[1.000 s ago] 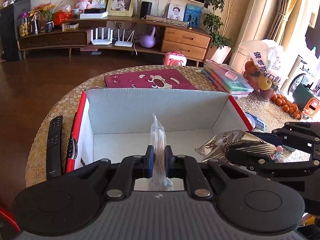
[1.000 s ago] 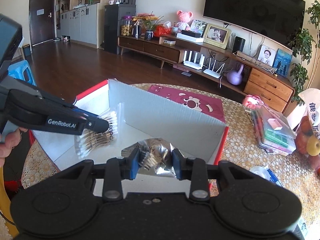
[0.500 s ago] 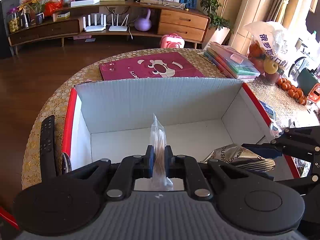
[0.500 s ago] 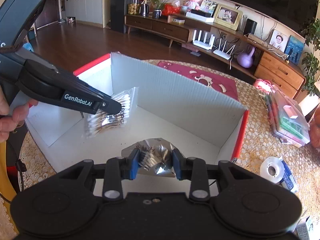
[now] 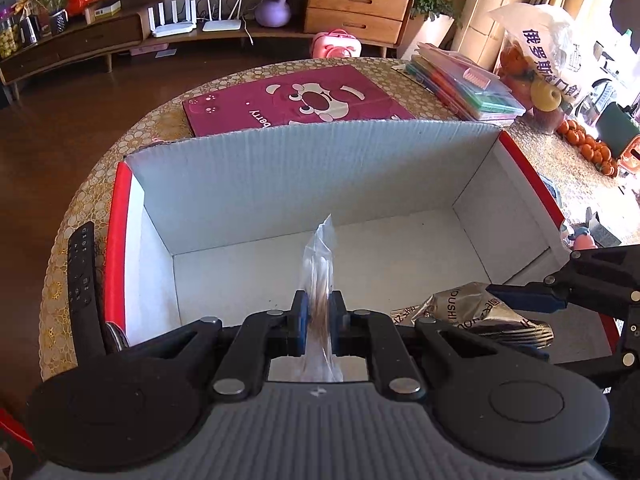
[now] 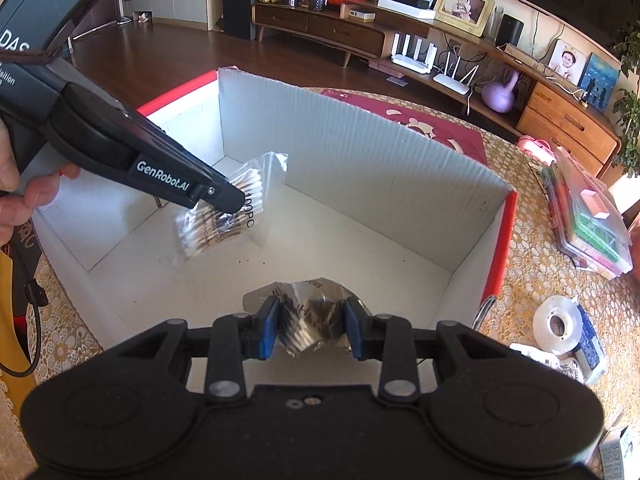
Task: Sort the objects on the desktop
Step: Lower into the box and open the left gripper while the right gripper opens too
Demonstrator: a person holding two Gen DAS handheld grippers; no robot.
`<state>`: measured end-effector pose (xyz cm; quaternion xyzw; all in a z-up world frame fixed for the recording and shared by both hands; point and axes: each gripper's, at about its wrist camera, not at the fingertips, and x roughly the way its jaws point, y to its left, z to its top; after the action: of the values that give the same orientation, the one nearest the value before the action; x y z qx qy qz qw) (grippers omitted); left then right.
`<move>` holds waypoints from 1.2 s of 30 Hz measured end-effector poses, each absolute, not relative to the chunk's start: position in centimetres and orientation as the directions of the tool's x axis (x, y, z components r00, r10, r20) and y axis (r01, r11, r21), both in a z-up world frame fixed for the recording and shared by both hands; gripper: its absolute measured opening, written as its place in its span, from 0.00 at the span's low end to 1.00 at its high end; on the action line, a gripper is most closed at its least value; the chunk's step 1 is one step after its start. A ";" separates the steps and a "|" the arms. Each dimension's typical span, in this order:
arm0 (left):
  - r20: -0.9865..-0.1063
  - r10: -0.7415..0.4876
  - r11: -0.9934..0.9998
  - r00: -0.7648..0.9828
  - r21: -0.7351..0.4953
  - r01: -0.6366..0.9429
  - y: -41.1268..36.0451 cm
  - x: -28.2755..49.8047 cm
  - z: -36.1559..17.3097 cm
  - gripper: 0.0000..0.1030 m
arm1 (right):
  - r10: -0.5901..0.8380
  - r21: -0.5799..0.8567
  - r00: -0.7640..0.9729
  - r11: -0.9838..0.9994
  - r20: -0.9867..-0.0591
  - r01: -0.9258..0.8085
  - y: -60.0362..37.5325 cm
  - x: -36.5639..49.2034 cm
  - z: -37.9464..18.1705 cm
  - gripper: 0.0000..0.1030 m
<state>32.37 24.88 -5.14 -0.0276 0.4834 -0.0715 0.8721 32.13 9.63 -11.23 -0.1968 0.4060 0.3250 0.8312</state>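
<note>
An open white cardboard box (image 5: 304,176) with red outer sides stands on the round table. My left gripper (image 5: 319,320) is shut on a clear bag of cotton swabs (image 5: 320,264) and holds it upright over the box's near left floor. From the right wrist view, the left gripper (image 6: 232,204) and the swab bag (image 6: 248,184) hang inside the box (image 6: 360,160). My right gripper (image 6: 310,328) is shut on a crumpled silver foil packet (image 6: 308,300) above the box's near right part. That foil packet (image 5: 472,312) shows beside the right gripper (image 5: 500,300).
A black remote (image 5: 82,280) lies left of the box. Behind it lies a flat magenta box (image 5: 300,100). Coloured plastic cases (image 5: 468,84), a bag of fruit (image 5: 536,48) and oranges (image 5: 588,148) sit to the right. A tape roll (image 6: 558,324) lies right of the box. A hand (image 6: 24,196) holds the left gripper.
Both grippers have moved forward and down over the box, each still holding its item. The swab bag and foil packet now hang lower inside the box walls.
</note>
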 end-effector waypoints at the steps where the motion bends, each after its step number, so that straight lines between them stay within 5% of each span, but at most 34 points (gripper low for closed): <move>1: -0.843 -0.152 0.988 0.516 -0.114 0.104 24.8 32.4 -5.2 0.10 | 0.379 -0.061 0.456 0.711 -0.805 -0.700 9.7 32.2 -11.3 0.33; 19: -0.876 -0.170 0.979 0.452 -0.098 0.178 24.3 33.0 -5.6 0.10 | 0.359 -0.041 0.416 0.714 -0.836 -0.699 10.2 32.7 -12.0 0.32; 36: -0.862 -0.131 0.984 0.490 -0.055 0.167 24.2 31.3 -2.3 0.10 | 0.412 -0.032 0.463 0.719 -0.785 -0.694 7.9 30.6 -8.9 0.50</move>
<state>31.32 24.19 -2.27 0.0181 0.4975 -0.0864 0.8630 30.63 7.92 -8.87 -0.1766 0.3995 0.3303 0.8367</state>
